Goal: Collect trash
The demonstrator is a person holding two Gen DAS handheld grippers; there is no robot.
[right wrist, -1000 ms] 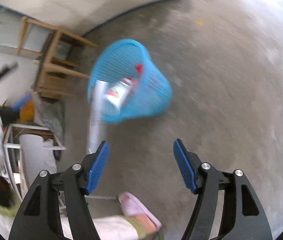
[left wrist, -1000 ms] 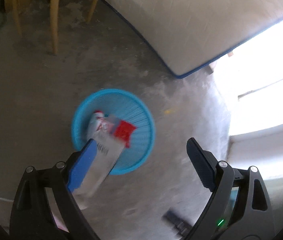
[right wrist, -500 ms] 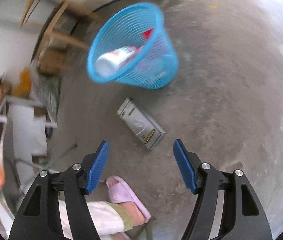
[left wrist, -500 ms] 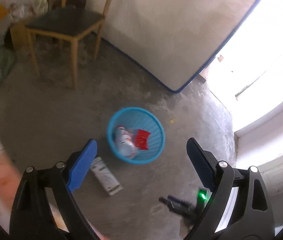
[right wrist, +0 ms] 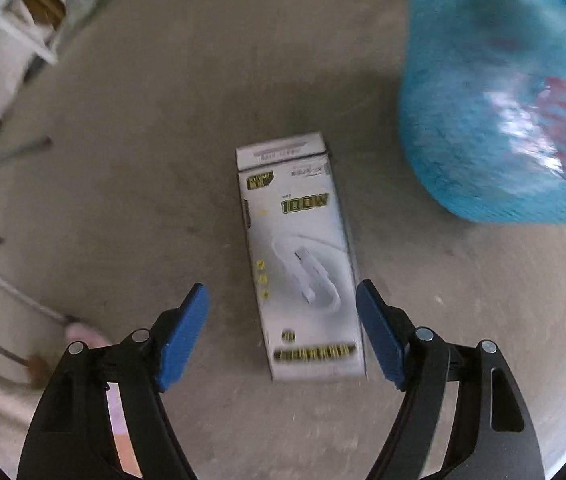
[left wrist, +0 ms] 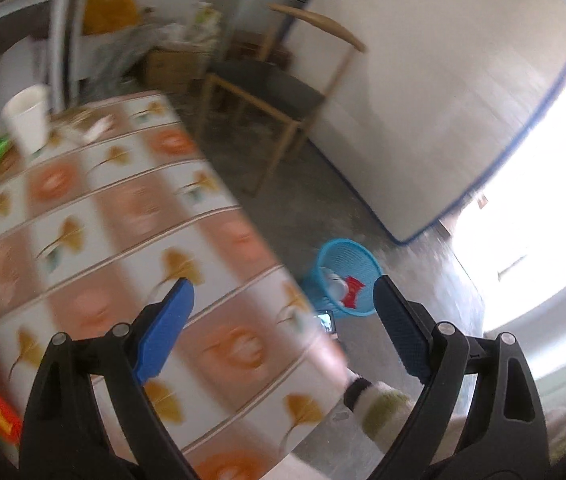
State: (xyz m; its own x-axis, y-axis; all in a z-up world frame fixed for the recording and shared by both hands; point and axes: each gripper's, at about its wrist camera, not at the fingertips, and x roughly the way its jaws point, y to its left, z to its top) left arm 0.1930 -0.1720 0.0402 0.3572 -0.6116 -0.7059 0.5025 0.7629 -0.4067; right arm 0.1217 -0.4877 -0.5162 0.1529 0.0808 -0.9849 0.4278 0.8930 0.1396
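One white box (right wrist: 301, 264) lies between the right gripper (right wrist: 283, 316) (wide, just widened, holding nothing) beside one basket (right wrist: 499, 92)

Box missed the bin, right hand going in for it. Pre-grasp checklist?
1. White box flat on the floor, outside the bin: ok.
2. Right gripper open, jaws have just been opening, nothing pressed between the pads: ok.
3. Box lies lengthwise between the fingers, narrower than the gap: ok.
4. Pads level with the box's sides: cannot tell, blurred.
5. Blue basket upright beside the box, clear of the fingers: ok.
6. Left gripper open, empty, over the table: ok.
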